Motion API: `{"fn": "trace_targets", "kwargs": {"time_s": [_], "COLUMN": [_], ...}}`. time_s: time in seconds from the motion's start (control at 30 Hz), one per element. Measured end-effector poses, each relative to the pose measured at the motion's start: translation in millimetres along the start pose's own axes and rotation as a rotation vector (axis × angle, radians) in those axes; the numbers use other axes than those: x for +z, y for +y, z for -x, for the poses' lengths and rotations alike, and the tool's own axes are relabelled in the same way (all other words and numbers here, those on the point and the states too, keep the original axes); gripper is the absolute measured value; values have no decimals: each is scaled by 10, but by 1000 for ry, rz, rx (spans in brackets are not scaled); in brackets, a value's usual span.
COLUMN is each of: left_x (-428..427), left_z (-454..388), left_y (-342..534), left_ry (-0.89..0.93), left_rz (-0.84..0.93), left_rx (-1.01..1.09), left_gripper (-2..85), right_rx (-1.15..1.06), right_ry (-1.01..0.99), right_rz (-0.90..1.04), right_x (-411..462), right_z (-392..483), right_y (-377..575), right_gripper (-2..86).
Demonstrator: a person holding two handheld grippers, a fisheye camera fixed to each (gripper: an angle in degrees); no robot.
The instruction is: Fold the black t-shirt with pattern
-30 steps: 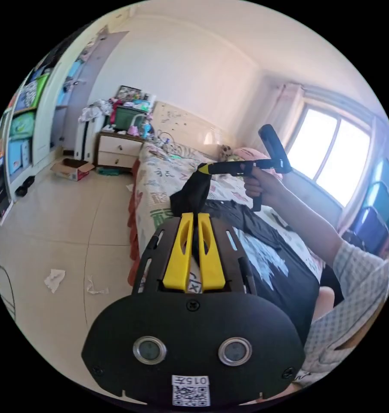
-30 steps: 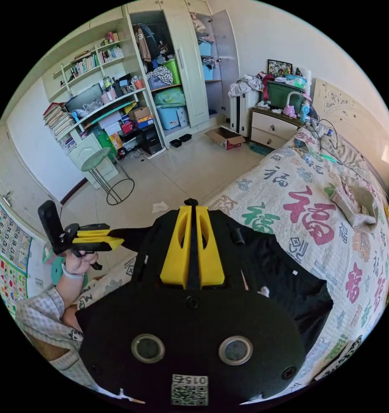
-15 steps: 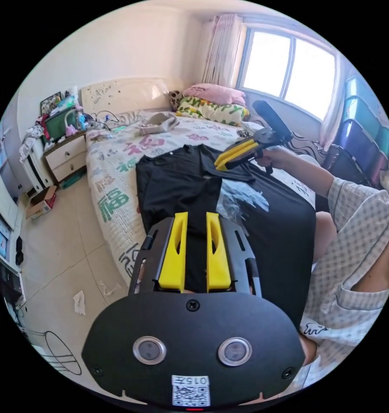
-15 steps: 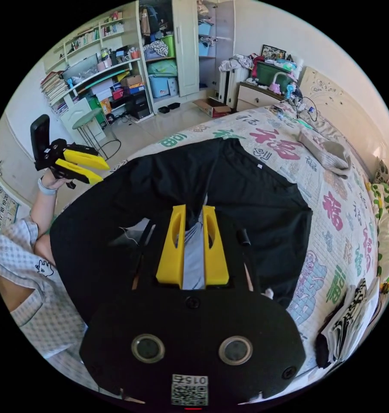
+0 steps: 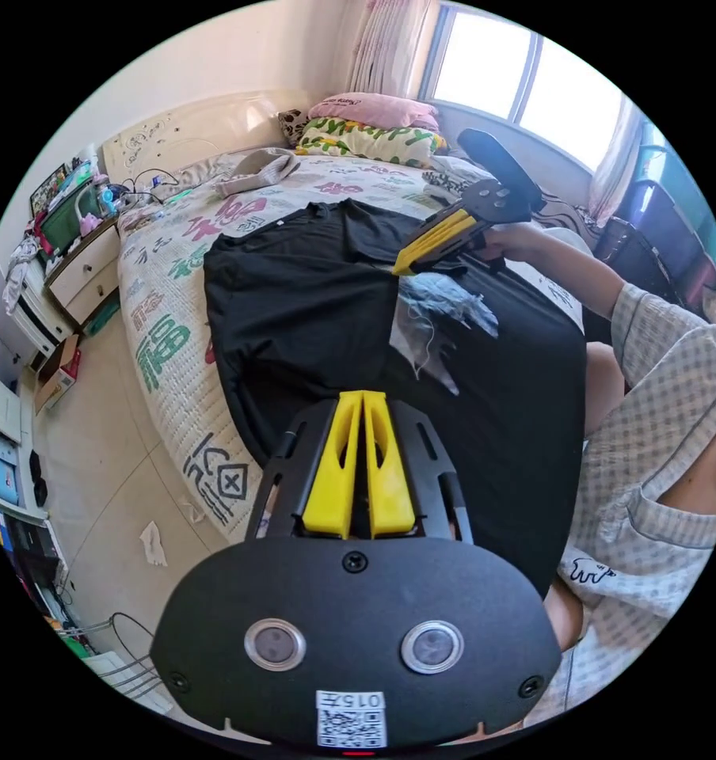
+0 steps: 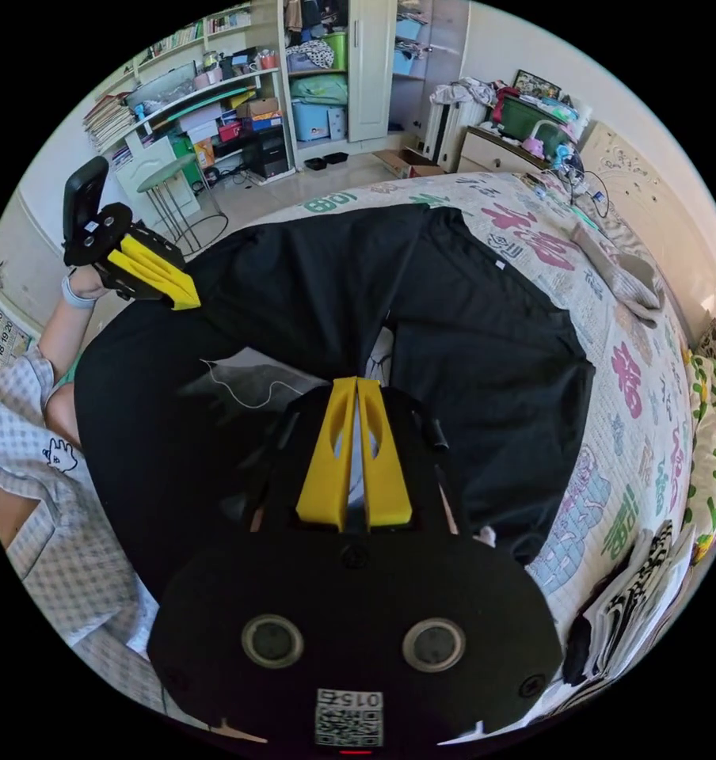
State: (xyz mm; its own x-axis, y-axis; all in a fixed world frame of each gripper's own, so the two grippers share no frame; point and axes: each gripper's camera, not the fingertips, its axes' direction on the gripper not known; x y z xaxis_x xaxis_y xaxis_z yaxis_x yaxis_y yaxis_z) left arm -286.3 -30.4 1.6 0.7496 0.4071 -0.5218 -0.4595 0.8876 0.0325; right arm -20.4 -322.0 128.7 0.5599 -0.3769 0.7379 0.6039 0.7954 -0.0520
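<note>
one black t-shirt (image 5: 295, 301) lies spread across the bed (image 5: 168, 348), its hem end hanging over the bed's near edge at the person's lap, one side folded over so a pale printed patch (image 5: 445, 301) peeks out. two grippers: the left gripper (image 5: 363, 396) has its yellow jaws closed, tips together over the cloth; the right gripper (image 6: 356, 384) likewise, jaws pressed together; whether either pinches fabric, i cannot tell. the right gripper view has two stools (image 6: 168, 178) by the shelves; the left gripper view has a window (image 5: 524, 79).
</note>
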Motion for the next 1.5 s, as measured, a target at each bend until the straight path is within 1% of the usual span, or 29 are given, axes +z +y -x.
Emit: {"fn": "trace_targets", "kwargs": {"time_s": [0.03, 0.07, 0.13, 0.2, 0.3, 0.37, 0.47, 0.6, 0.63, 0.73, 0.77, 0.8, 0.87, 0.9, 0.93, 1.03, 1.13, 1.23, 1.3, 1.33, 1.4, 1.43, 1.5], "left_x": [-16, -77, -240, -482, -508, -365, -35, 409, 472, 796, 909, 940, 940, 929, 916, 689, 271, -268, -649, -723, -921, -944, -939], "left_z": [8, 46, 173, 486, 1014, 1336, 1805, 2217, 2255, 2401, 2427, 2416, 2374, 2343, 2340, 2167, 1868, 1345, 837, 705, 152, 10, -526], "left_y": [7, 12, -16, -140, -483, -737, -1111, -1468, -1510, -1662, -1694, -1694, -1676, -1661, -1641, -1496, -1247, -822, -356, -230, 331, 476, 1041], "left_ry": [8, 23, 16, -31, -80, -72, -25, 12, 14, -8, -9, -47, -68, -27, -13, -53, -31, -24, -10, -5, 17, 21, 24], "left_rz": [-3, -20, -83, -218, -288, -281, -261, -228, -218, -111, -61, -46, -44, -46, -52, -144, -241, -330, -386, -389, -398, -394, -363], "left_rx": [-1, -9, -40, -131, -254, -315, -407, -496, -502, -522, -519, -512, -467, -420, -428, -378, -300, -180, -86, -66, -5, 11, 67], "left_gripper": [11, 23, 49, 70, 94, 107, 114, 116, 115, 112, 105, 94, 70, 41, 26, 11, 5, 3, 2, 2, 2, 2, 1], "right_rx": [5, 20, 72, 188, 365, 441, 526, 576, 574, 515, 499, 456, 429, 427, 425, 420, 356, 254, 189, 172, 103, 87, 35], "right_ry": [-19, -58, -68, -19, 7, 15, 76, 12, -5, -102, -57, -7, 16, 6, 2, -14, -41, -44, -98, -110, -134, -136, -161], "right_rz": [-7, -31, -102, -201, -258, -254, -188, -143, -135, -62, -40, -30, -18, -34, -48, -142, -229, -296, -339, -345, -339, -328, -285], "right_x": [-32, -119, -288, -478, -578, -573, -466, -273, -244, -78, -58, -75, -109, -160, -195, -479, -906, -1378, -1688, -1747, -1875, -1878, -1794], "right_z": [-24, -97, -283, -661, -1231, -1527, -1906, -2229, -2250, -2242, -2197, -2137, -2089, -2066, -2051, -1926, -1624, -1127, -689, -569, -63, 71, 546], "right_y": [24, 76, 165, 285, 376, 390, 370, 356, 353, 342, 362, 394, 473, 549, 595, 894, 1295, 1845, 2352, 2483, 2993, 3122, 3597], "right_gripper": [17, 45, 66, 69, 70, 75, 86, 104, 105, 85, 71, 59, 29, 11, 3, -7, -9, -10, -10, -10, -10, -10, -10]}}
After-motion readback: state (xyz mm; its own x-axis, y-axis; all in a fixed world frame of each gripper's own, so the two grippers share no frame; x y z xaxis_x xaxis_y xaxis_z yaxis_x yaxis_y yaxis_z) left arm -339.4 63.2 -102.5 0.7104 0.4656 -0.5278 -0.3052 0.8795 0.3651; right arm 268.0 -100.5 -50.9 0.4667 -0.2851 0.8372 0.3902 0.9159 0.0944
